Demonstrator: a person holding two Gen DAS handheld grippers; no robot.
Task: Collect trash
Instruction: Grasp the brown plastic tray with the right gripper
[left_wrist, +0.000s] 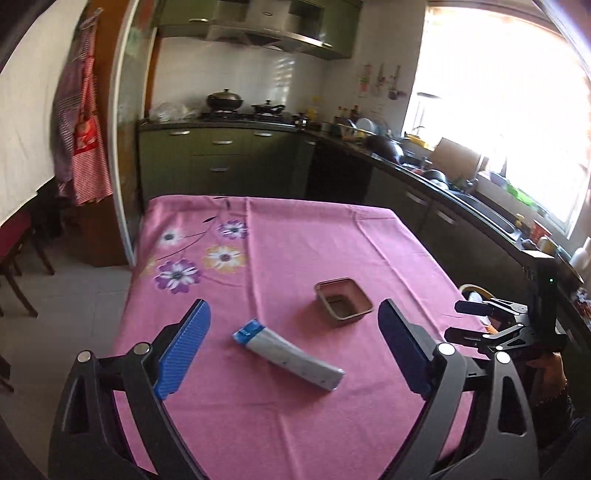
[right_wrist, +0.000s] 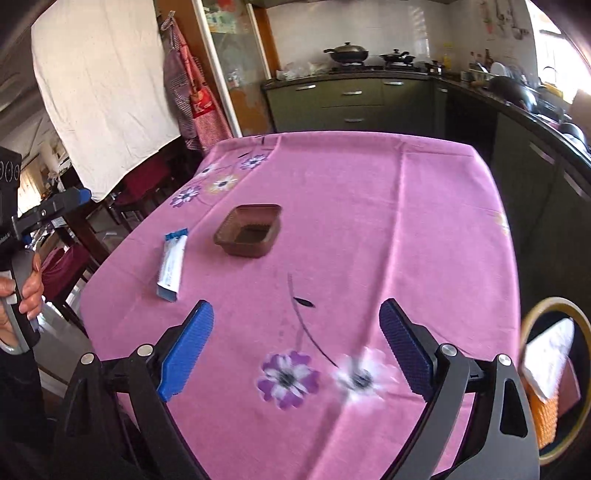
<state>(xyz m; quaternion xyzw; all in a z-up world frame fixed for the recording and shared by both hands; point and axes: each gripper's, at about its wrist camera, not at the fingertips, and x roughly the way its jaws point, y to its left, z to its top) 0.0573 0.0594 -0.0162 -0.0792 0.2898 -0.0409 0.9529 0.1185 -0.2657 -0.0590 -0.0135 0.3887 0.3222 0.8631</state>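
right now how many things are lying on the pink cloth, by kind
box: 1
brown tray: 1
total: 2

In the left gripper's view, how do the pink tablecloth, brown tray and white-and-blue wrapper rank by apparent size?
1. pink tablecloth
2. white-and-blue wrapper
3. brown tray
The wrapper lies nearer the camera, so the last two are unsure.

Apron (right_wrist: 199, 107): white letter "K", possibly; other print illegible.
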